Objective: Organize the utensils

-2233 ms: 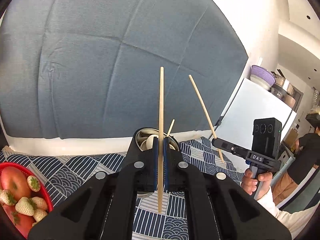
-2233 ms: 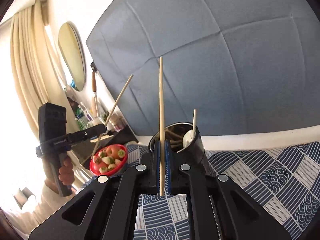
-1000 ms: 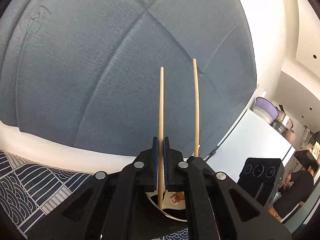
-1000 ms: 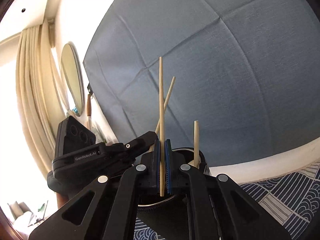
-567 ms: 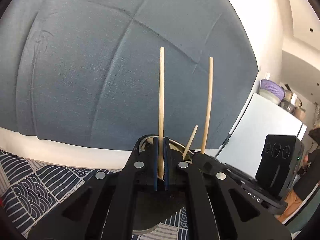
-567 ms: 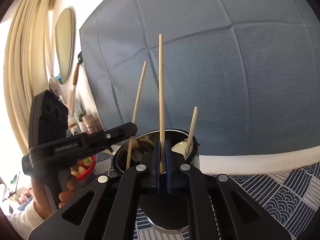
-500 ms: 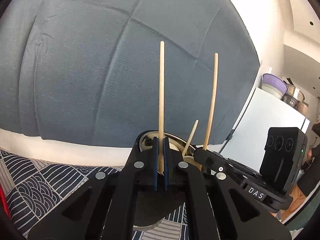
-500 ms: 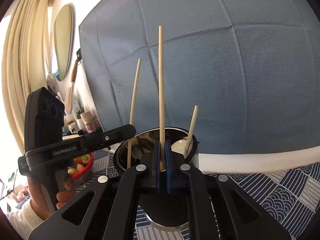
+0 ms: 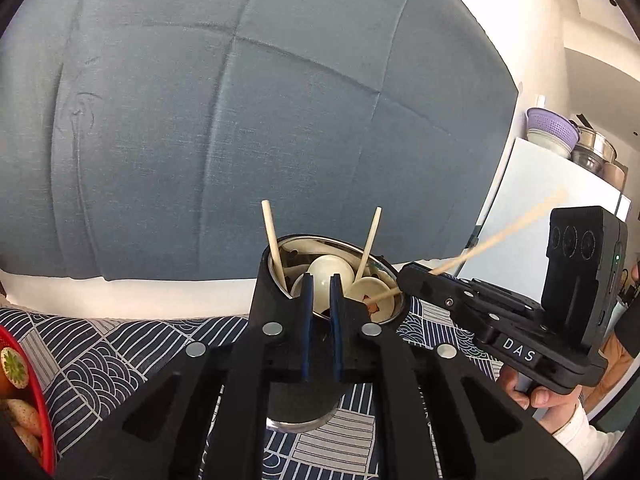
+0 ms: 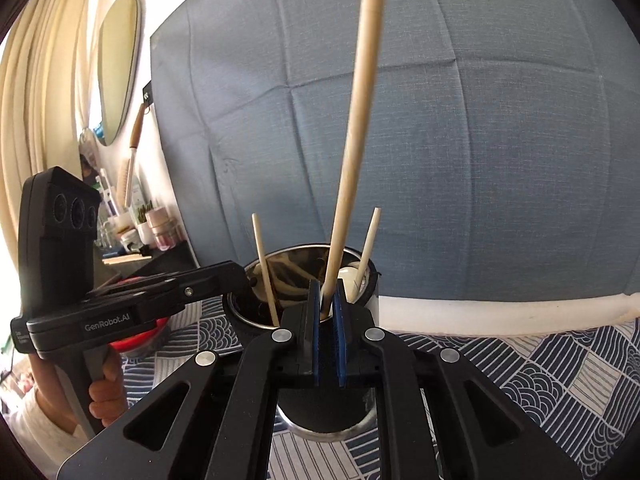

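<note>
1. A round stainless-steel utensil cup with a dark lower sleeve (image 9: 280, 300) stands upright on the worktop, which is covered by a navy-and-white wave-pattern cloth (image 9: 120, 344). In the right wrist view the same cup (image 10: 368, 276) sits straight ahead of the blue pads.
2. Inside the cup lie white ceramic spoons (image 9: 330, 274) and two short pale wooden chopsticks, one leaning left (image 9: 273, 240), one leaning right (image 9: 370, 240).
3. A long pale wooden chopstick (image 10: 356, 120) rises steeply between the right tool's pads, its lower end at the cup's mouth; from the left wrist view it (image 9: 500, 236) slants up to the right.
4. The right tool (image 10: 328, 312) has its pads slightly apart, with a gap beside the stick; I cannot tell whether they pinch it. It points level at the cup from the right, held by a hand (image 9: 548, 396) under its grip.
5. The left tool (image 9: 320, 320) has its pads apart with nothing between them, directly in front of the cup. The left hand (image 10: 100, 392) grips its handle from below.
6. A red bowl of strawberries (image 9: 24, 400) sits at the far left; a grey-blue fabric backdrop (image 9: 240, 120) hangs behind.
</note>
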Tool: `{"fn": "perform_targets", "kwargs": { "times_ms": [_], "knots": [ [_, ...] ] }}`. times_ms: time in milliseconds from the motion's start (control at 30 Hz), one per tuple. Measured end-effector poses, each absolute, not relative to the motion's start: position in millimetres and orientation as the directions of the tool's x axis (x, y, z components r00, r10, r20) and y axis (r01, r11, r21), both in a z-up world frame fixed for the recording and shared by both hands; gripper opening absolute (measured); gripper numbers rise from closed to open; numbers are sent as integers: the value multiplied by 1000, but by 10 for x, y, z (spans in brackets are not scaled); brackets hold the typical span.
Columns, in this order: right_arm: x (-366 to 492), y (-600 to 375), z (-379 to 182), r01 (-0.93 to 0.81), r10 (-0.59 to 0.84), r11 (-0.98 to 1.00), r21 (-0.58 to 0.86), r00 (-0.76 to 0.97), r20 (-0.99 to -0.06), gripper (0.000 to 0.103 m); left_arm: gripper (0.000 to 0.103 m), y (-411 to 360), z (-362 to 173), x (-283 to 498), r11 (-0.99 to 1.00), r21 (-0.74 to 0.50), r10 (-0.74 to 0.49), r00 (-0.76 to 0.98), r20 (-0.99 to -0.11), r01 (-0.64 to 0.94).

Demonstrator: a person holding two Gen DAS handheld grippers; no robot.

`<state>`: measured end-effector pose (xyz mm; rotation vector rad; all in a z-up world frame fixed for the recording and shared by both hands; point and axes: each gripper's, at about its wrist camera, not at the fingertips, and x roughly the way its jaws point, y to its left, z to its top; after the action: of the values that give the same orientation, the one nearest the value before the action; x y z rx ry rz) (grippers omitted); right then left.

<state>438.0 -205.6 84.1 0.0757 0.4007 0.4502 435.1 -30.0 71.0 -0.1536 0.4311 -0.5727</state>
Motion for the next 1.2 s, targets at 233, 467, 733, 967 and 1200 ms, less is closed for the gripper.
{"fn": "perform_targets", "kwargs": {
  "times_ms": [233, 467, 733, 967, 1200],
  "knots": [
    [4327, -1972, 930, -407, 411, 909, 93, 829, -379, 36, 49, -212, 742, 4149, 844, -236, -536, 765, -357, 482],
    [4247, -1914, 1062, -369, 350, 929, 19, 864, -362, 71, 63, -55, 736, 3987, 860, -232, -510, 783, -355, 455],
    [4145, -1957, 1053, -336, 317, 942, 14, 874, -369, 87, 91, 104, 690, 3854, 883, -236, -466, 808, -360, 405],
    [4043, -1991, 876, -298, 277, 954, 12, 870, -408, 90, 97, 177, 532, 3714, 918, -207, -396, 824, -404, 339],
    [3809, -1999, 628, -270, 247, 963, 13, 861, -444, 92, 97, 205, 274, 3487, 944, -183, -329, 819, -469, 275]
  ]
}}
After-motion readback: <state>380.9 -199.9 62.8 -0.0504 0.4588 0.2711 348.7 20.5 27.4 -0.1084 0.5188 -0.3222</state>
